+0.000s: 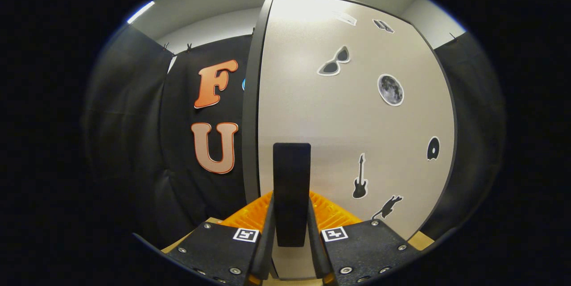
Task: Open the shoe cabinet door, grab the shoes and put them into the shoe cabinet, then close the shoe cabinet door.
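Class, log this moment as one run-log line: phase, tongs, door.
phase: at door handle | tongs: shut on handle | cabinet door: pale, stickered, open-or-closed unclear

The shoe cabinet door [357,143] stands right ahead of the gripper [291,214]. The door handle [291,188] sticks up on the door, low down and near the door's left edge, and it sits between the two fingers, which press on it from both sides. Stickers sit on the door to the right of the handle (a guitar sticker [360,176] is the nearest one). A moon sticker [391,89] is higher up the door. The booth's wall [196,179] is behind the door, off to its left.
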Motion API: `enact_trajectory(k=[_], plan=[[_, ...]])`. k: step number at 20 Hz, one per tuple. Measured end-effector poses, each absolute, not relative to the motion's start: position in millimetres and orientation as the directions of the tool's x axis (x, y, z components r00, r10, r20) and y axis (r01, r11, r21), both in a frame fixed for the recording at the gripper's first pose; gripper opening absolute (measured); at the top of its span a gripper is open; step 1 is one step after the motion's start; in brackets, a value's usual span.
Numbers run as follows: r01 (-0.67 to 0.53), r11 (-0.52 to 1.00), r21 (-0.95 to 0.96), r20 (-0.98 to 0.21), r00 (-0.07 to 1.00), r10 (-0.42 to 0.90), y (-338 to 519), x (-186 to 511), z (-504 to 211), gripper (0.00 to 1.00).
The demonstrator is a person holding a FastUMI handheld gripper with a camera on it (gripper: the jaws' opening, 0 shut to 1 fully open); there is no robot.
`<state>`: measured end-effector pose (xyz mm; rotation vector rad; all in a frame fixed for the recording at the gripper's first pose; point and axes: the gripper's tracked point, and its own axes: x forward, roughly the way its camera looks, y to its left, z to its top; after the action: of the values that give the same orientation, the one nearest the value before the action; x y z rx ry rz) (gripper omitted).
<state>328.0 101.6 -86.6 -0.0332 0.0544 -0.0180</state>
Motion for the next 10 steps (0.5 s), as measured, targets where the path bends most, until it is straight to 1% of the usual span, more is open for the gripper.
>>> enact_trajectory(k=[4,10], plan=[[0.003,1.000,-0.008,-0.079,0.997,-0.004,101.8,327.2,-87.8,0.29],[-0.019,1.000,0.012,-0.088,0.996,0.020,100.4,311.1,-84.8,0.24]])
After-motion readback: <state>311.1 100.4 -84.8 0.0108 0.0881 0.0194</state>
